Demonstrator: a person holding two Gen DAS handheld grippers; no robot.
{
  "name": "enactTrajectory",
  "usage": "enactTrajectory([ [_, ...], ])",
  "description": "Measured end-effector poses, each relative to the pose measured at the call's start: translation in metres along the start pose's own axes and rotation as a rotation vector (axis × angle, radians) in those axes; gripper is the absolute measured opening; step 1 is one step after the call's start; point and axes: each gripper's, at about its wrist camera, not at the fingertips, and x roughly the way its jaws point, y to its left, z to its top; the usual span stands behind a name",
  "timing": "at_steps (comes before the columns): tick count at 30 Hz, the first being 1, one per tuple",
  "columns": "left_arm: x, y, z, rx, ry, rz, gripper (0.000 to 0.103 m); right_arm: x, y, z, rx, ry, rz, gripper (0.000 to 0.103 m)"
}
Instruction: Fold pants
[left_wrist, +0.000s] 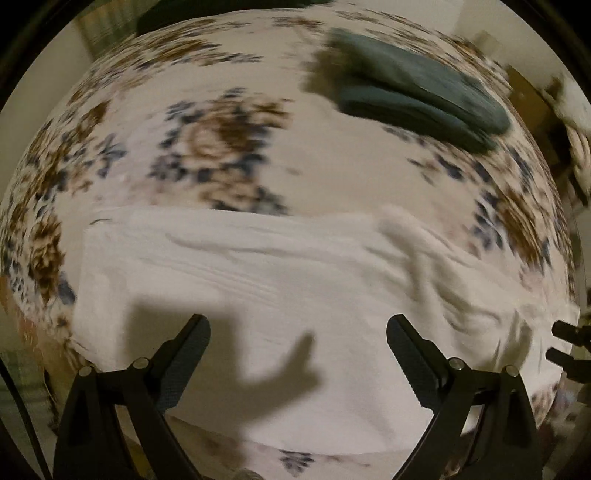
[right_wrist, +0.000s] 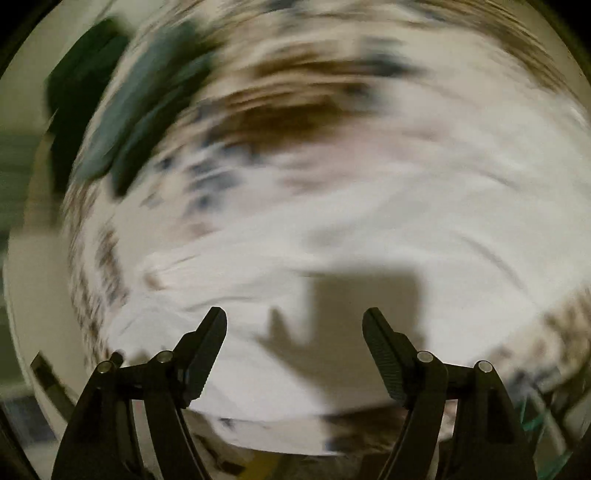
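White pants (left_wrist: 280, 284) are seen spread flat across a floral bedsheet (left_wrist: 229, 155) in the left wrist view, filling the band from 9 o'clock to 3 o'clock and reaching down toward 6 o'clock, with the smooth, squared end at 9 o'clock and a bunched, wrinkled stretch toward 3 o'clock. The left gripper (left_wrist: 298, 328) is held above the pants at 6 o'clock with its jaws spread wide and nothing between them; its shadow is cast on the white cloth just ahead. A folded grey-green garment (left_wrist: 417, 85) is seen on the sheet at 1 o'clock, well apart from the pants. At the 3 o'clock edge, dark finger tips of the other tool are just visible beside the wrinkled end. The right wrist view is heavily blurred. There the right gripper (right_wrist: 294, 317) is likewise seen with jaws wide apart and empty, over the pants (right_wrist: 369, 229), which fill the centre and lower part, and its shadow falls on the cloth. The grey-green garment (right_wrist: 140, 110) is smeared at 10 o'clock.
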Motion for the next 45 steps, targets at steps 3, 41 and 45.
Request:
enactTrajectory([
  [3, 0.008, -0.031, -0.003, 0.06, 0.009, 0.043, 0.098, -0.006, -0.034, 0.014, -0.029, 0.026, -0.073, 0.078],
  [41, 0.034, -0.078, 0.01, -0.068, 0.002, 0.277, 0.098, -0.037, -0.047, 0.081, -0.473, 0.124, -0.13, 0.067],
  [45, 0.048, -0.055, 0.008, -0.096, 0.038, 0.339, 0.098, 0.038, 0.053, 0.061, -0.722, 0.269, -0.066, 0.067],
])
